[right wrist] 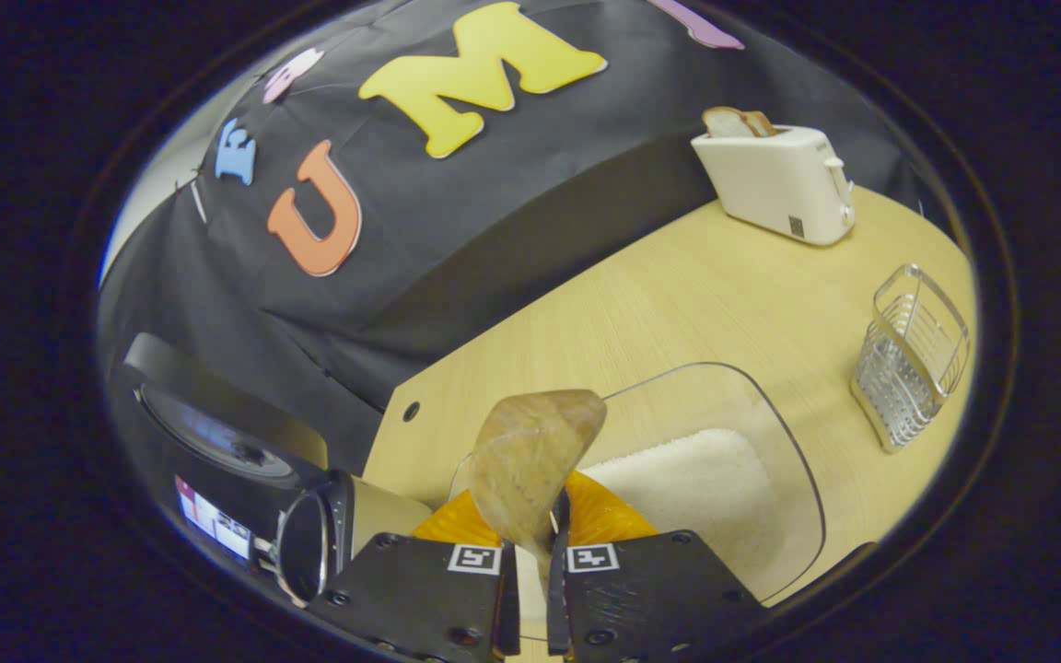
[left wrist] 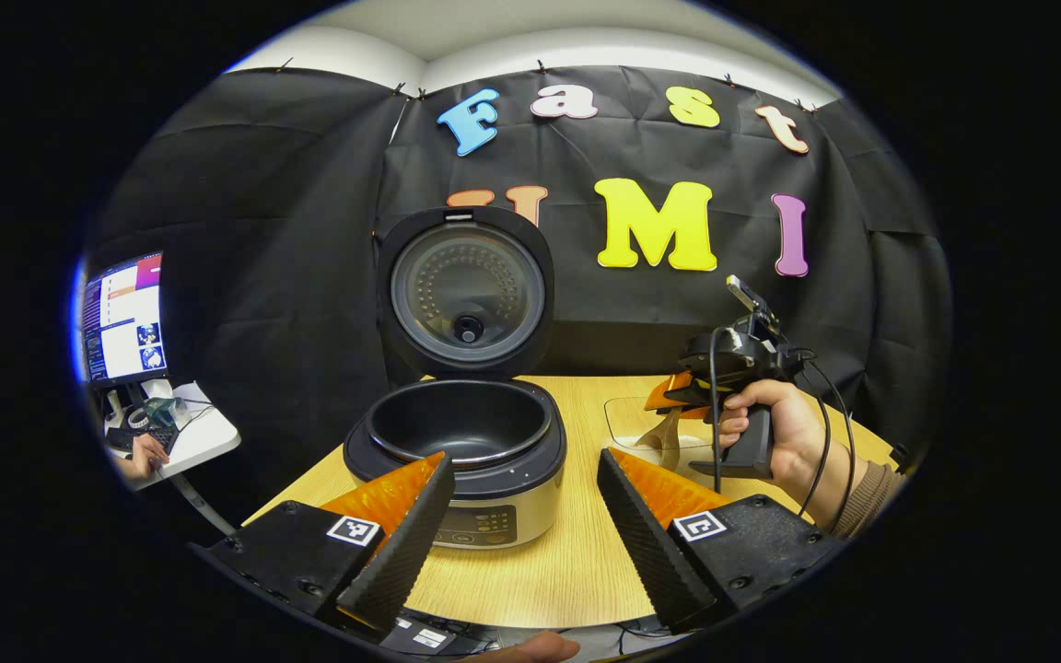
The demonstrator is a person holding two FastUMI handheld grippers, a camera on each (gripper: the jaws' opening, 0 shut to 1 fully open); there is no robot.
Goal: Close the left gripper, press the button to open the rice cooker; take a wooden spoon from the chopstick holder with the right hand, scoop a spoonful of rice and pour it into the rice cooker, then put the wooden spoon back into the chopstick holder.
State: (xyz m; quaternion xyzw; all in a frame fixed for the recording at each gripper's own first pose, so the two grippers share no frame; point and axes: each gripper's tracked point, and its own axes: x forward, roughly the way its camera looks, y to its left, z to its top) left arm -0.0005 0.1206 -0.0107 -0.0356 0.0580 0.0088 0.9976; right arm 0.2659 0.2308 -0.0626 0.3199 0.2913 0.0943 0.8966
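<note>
Right gripper (right wrist: 530,552) clamped on wooden spoon (right wrist: 530,456), tilted over rice container (right wrist: 770,433). Left gripper (left wrist: 521,516) held wide open, empty, before open rice cooker (left wrist: 466,433).

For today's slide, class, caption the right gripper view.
Right claw grips wooden spoon above rice container; empty chopstick holder beyond.

- The left gripper view looks from low at the front edge of the wooden table (left wrist: 577,562), facing the back wall. The open rice cooker (left wrist: 461,451) sits close, right ahead.
- The right gripper view looks down at the table (right wrist: 678,295) from above, tipped over sideways. A clear bowl of rice (right wrist: 705,479) is very near, just under it. A toaster (right wrist: 775,180) and a wire chopstick holder (right wrist: 913,354) are farther off.
- Both views share the rice cooker (right wrist: 245,470), the tabletop and the clear bowl (left wrist: 650,424).
</note>
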